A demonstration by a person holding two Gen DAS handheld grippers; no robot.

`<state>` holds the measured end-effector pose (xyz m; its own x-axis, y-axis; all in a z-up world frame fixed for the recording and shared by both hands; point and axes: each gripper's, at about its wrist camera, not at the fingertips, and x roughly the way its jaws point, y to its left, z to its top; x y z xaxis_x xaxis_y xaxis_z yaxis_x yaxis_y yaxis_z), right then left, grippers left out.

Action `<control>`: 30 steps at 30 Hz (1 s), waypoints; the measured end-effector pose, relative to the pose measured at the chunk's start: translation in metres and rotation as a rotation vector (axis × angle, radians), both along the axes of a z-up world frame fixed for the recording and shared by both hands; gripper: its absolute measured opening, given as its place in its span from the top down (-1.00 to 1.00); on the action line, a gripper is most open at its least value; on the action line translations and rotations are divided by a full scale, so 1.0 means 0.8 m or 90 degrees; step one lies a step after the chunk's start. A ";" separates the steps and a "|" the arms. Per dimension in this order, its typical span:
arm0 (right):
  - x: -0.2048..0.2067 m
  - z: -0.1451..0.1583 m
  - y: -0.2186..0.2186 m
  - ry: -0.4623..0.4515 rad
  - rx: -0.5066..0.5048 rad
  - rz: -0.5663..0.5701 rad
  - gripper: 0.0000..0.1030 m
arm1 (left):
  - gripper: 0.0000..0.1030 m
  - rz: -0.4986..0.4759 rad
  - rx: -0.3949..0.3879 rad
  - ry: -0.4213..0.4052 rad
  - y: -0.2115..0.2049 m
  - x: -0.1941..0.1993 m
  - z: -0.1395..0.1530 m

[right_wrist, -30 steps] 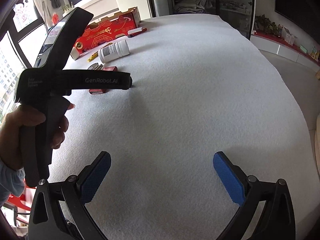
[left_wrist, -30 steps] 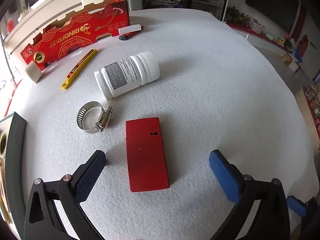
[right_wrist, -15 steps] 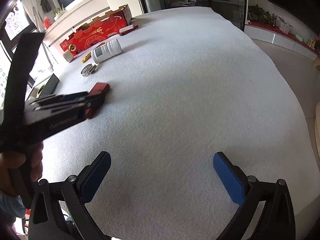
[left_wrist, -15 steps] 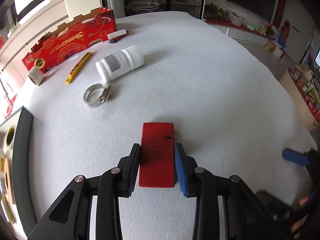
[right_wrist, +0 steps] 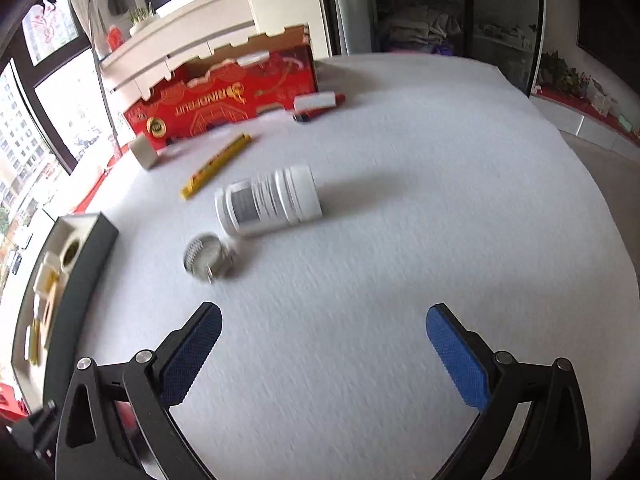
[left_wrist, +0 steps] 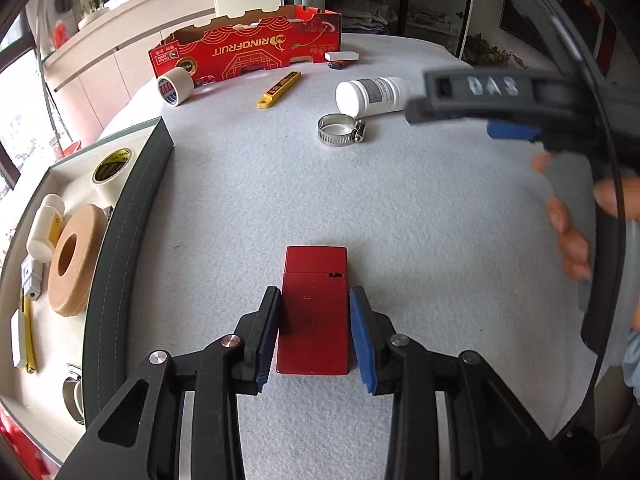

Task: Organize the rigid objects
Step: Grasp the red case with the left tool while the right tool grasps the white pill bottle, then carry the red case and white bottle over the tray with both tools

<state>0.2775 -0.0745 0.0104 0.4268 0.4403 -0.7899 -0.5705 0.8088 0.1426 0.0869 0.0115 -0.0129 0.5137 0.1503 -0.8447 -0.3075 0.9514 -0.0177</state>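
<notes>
My left gripper [left_wrist: 316, 324] is shut on a flat red case [left_wrist: 314, 304], held above the white table. A dark-walled tray [left_wrist: 120, 248] at the left holds tape rolls, a tan disc and small items. My right gripper [right_wrist: 322, 352] is open and empty over the table, with a white bottle [right_wrist: 272, 204] lying on its side and a metal hose clamp [right_wrist: 208, 258] ahead of it. The bottle [left_wrist: 372, 96] and clamp [left_wrist: 340, 132] also show in the left wrist view, with the right gripper's body at the right.
A red cardboard box [left_wrist: 248, 48] stands at the back. Near it lie a tape roll [left_wrist: 176, 86], a yellow utility knife [left_wrist: 278, 90] and a small white block with a red pen [left_wrist: 342, 58]. The table edge curves off at the right [right_wrist: 580, 184].
My left gripper closed on the red case, lifted it and swung left toward the tray. My right gripper moved forward toward the bottle and clamp.
</notes>
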 end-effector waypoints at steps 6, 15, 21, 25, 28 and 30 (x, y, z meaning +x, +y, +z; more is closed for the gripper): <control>0.036 -0.017 0.085 -0.011 -0.089 0.037 -1.00 | 0.28 -0.001 -0.001 -0.004 0.000 0.001 0.000; 0.041 -0.019 0.047 0.038 -0.064 -0.035 -0.40 | 0.28 0.003 -0.013 -0.014 0.001 -0.001 0.001; -0.027 0.015 -0.029 0.013 -0.041 -0.021 -0.40 | 0.28 0.022 -0.052 -0.024 0.003 -0.016 0.004; -0.072 0.018 -0.074 0.038 -0.030 -0.026 -0.40 | 0.28 0.029 -0.051 -0.026 -0.007 -0.030 0.007; -0.103 0.021 -0.099 0.045 -0.026 -0.032 -0.40 | 0.28 0.023 -0.036 -0.042 -0.020 -0.042 0.019; -0.121 0.026 -0.109 0.036 -0.027 -0.030 -0.40 | 0.28 0.017 -0.022 -0.055 -0.029 -0.050 0.030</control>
